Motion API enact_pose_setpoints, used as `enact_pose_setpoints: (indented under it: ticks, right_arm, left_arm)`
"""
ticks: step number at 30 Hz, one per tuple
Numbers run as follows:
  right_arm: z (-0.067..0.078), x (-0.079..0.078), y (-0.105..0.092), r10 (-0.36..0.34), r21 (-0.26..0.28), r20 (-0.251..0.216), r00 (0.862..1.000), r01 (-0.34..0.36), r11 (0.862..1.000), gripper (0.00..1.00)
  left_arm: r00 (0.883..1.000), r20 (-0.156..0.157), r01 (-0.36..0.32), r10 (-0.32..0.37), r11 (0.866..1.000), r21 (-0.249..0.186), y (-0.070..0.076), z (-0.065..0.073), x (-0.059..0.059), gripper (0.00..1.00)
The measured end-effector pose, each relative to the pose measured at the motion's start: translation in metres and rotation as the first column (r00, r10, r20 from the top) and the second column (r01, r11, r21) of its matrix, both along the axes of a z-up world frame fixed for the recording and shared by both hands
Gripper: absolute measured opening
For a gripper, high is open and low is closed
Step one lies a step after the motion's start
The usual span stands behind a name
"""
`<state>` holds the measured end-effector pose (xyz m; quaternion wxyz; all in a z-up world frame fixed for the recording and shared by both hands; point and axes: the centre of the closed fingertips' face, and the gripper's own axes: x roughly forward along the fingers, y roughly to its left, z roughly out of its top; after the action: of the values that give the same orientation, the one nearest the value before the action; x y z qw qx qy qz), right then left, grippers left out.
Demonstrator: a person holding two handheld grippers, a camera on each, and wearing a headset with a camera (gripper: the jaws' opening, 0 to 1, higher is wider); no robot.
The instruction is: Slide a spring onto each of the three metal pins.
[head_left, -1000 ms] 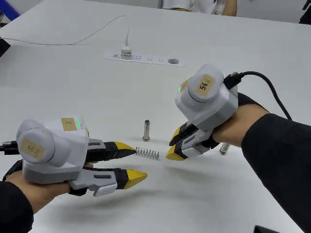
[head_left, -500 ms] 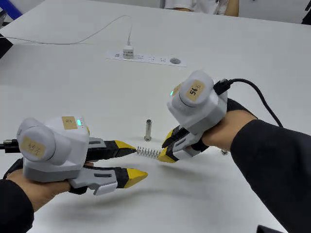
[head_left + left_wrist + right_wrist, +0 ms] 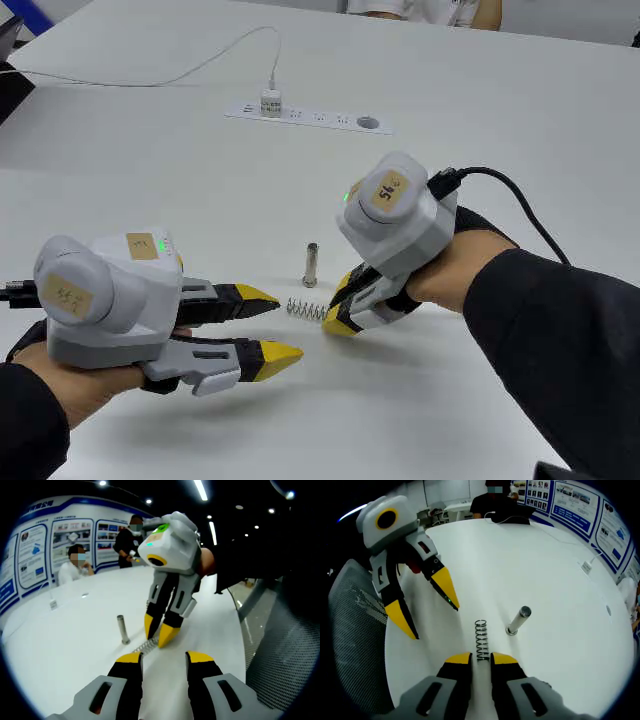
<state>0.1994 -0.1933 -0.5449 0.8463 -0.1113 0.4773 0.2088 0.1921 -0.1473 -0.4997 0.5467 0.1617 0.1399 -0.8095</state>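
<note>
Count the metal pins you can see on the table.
1. One metal pin stands upright on the white table, just beyond the spring lying at the right gripper's jaws. Others may be hidden behind that gripper.

Spring (image 3: 306, 310) lies between left gripper (image 3: 288, 325) and right gripper (image 3: 338, 306), pin (image 3: 311, 264) behind it.

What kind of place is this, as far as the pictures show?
Probably an office meeting or exhibition room: a large white table, a power strip lying on it, and information posters along the wall.
</note>
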Motion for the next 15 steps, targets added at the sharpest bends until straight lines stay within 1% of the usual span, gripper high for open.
enact_pose_setpoints:
  ticks: [4,5,11,15]
  right_arm:
    - [-0.0032,-0.0012,-0.0009,0.003,-0.012,-0.007,1.0,-0.003,1.0,0.14]
    - [-0.0021,-0.0004,-0.0003,0.003,-0.007,0.0,1.0,-0.003,1.0,0.12]
    - [-0.0022,-0.0023,0.0004,0.004,-0.007,-0.001,1.0,-0.004,1.0,0.12]
    - [0.0012,-0.0065,0.0024,0.013,-0.007,-0.005,1.0,-0.014,1.0,0.12]
  left_arm:
    - [1.0,0.002,-0.002,0.002,1.0,0.002,0.0004,-0.0002,0.0009,0.35]
    - [1.0,0.002,-0.003,0.003,1.0,0.001,0.0004,-0.0001,0.001,0.35]
    - [1.0,0.006,-0.006,0.006,1.0,0.005,0.0007,-0.0013,0.0025,0.34]
    - [1.0,0.008,-0.006,0.005,1.0,0.007,0.0009,-0.0021,0.0029,0.34]
